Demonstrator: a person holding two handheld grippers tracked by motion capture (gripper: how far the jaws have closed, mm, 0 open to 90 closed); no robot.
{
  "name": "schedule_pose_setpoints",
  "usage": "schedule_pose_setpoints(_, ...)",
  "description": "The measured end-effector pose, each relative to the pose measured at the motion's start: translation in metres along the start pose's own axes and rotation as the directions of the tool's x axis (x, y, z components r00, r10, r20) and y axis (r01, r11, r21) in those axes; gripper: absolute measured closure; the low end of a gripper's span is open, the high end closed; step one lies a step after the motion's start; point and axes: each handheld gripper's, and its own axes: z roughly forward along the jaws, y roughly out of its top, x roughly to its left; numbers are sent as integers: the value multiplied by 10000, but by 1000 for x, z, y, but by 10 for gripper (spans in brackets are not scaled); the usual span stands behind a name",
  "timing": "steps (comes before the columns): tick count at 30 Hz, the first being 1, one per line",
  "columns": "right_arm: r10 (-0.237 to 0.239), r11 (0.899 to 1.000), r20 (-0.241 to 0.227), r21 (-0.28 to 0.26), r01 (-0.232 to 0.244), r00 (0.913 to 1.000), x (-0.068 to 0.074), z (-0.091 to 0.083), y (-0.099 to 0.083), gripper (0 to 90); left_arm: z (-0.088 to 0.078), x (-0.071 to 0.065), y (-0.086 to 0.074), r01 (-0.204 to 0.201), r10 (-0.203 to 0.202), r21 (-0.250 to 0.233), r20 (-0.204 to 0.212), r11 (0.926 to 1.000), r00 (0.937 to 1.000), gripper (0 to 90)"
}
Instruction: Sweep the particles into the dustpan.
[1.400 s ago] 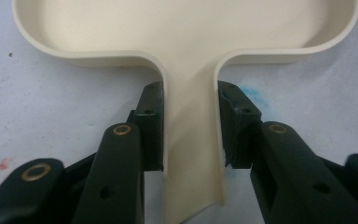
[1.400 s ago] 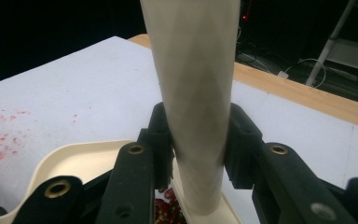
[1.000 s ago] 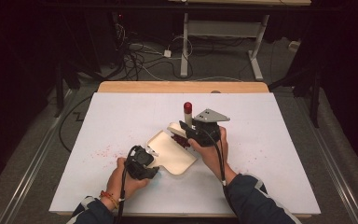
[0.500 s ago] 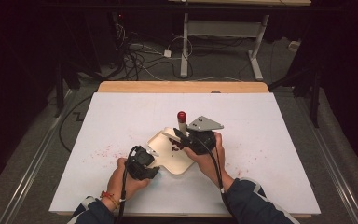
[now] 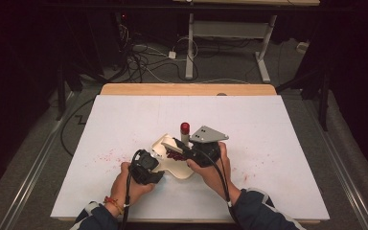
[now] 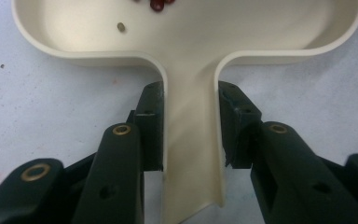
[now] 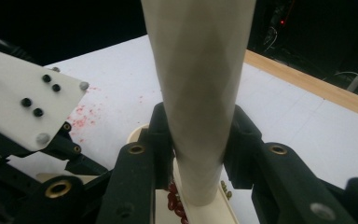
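Observation:
My left gripper point(image 5: 149, 165) is shut on the handle point(image 6: 191, 140) of a cream scoop-shaped pan point(image 5: 182, 170), which lies flat on the white table. Several red beans point(image 5: 174, 155) lie in the pan point(image 6: 74, 46), and they show at its far side as red beans point(image 6: 157, 4) in the left gripper view. My right gripper point(image 5: 179, 146) is shut on a cream tapered stick point(image 7: 200, 84) with a red top point(image 5: 185, 127). The stick stands nearly upright with its lower end over the beans point(image 7: 173, 200) in the pan point(image 7: 214, 212).
Red specks point(image 5: 110, 155) stain the white table sheet left of the pan, and more red specks point(image 5: 254, 165) lie to its right. A wooden strip point(image 5: 187, 89) runs along the table's far edge. Cables and desk legs lie on the floor beyond.
My right gripper has carried the stick a little left and toward me, so its lower end is now over the pan. The left gripper and pan have stayed put.

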Motion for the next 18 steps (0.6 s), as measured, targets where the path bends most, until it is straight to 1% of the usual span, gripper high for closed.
schedule_pose_setpoints(10, -94, 10000, -358, 21, 95, 9993, 7, -6, 1, 693, 0, 0, 0, -93, 93, -23, -13, 10000, 10000, 636)
schedule_pose_setpoints(11, 5, 10000, -425, 60, -2, 9991, 8, -8, 1, 694, 0, 0, 0, -109, 109, -22, -10, 9999, 9999, 636)
schedule_pose_setpoints(14, -48, 10000, -486, 50, 50, 9988, 7, -9, 1, 696, 0, 1, -1, -143, 143, 1, 33, 9999, 9999, 636)
schedule_pose_setpoints(15, 3, 10000, -502, 9, -3, 9987, 6, -10, 1, 698, 0, 1, -1, -146, 146, -10, 36, 9999, 9999, 636)
schedule_pose_setpoints(18, -33, 10000, -476, -5, 33, 9989, 4, -11, 2, 701, 0, 1, -1, -114, 114, -55, 33, 9999, 9999, 637)
